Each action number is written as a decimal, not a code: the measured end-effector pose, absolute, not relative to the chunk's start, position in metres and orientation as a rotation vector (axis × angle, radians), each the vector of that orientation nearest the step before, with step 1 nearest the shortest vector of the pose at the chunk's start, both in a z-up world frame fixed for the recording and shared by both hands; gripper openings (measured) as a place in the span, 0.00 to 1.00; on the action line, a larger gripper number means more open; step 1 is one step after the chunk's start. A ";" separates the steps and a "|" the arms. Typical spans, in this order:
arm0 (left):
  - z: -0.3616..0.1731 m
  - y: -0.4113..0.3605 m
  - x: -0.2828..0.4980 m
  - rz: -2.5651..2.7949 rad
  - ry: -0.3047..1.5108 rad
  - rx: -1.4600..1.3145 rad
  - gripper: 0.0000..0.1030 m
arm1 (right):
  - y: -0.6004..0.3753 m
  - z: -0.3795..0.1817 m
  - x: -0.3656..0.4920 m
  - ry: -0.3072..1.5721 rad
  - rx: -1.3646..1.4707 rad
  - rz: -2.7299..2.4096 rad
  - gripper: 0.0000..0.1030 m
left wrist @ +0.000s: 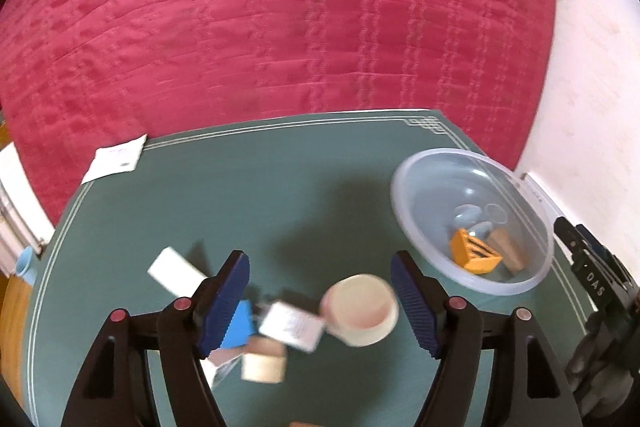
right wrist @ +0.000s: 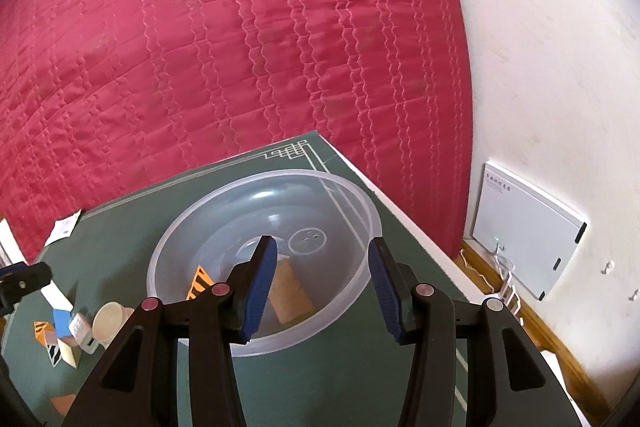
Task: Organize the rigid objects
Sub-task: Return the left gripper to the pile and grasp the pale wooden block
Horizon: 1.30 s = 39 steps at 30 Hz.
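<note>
The step in hand looks like the pick of another loose piece for the bowl point(left wrist: 532, 227): sorting is partly done, with an orange block point(left wrist: 474, 255) and a wooden block point(left wrist: 508, 251) already lying in it and a heap still out on the green mat point(left wrist: 280, 187). Going left to right in the left wrist view, a white box point(left wrist: 172, 271) lies at about 10 o'clock from the left gripper point(left wrist: 320, 303), just outside its left finger; a blue block point(left wrist: 240, 327) sits against that finger's inner face, next a white card point(left wrist: 290, 325) overlapping a pale wood cube point(left wrist: 264, 367), then a cream cup point(left wrist: 360, 309) on its side, between the fingers and nearer the right one. The left gripper hangs over this heap with its jaws spread wide and nothing held; whether it touches anything is blurred. The bowl sits at about 2 o'clock from it, well apart. The right gripper point(right wrist: 322, 291) hovers over the bowl's near rim, jaws apart and empty, the wooden block below at its 7 o'clock. The next move, I judge, calls for lowering the left gripper onto one piece, likely the cup, closing without catching the card, then carrying it right to the bowl; the tight heap risks a double grab.
</note>
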<state>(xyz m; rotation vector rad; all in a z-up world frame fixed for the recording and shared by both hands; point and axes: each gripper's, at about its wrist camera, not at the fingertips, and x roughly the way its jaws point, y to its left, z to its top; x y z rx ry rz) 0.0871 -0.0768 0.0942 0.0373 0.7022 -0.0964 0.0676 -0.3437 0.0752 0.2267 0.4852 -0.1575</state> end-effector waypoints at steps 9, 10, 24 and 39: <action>0.087 -0.020 0.068 0.005 0.706 -0.018 0.75 | -0.336 0.075 0.068 0.488 0.196 -0.138 0.48; 0.085 -0.014 0.066 0.017 0.709 -0.025 0.75 | -0.335 0.075 0.068 0.489 0.193 -0.137 0.48; 0.036 0.015 0.050 0.067 0.803 -0.026 0.75 | -0.329 0.074 0.067 0.487 0.172 -0.126 0.48; 0.011 0.008 0.073 0.001 0.867 -0.017 0.54 | -0.325 0.074 0.066 0.482 0.163 -0.123 0.48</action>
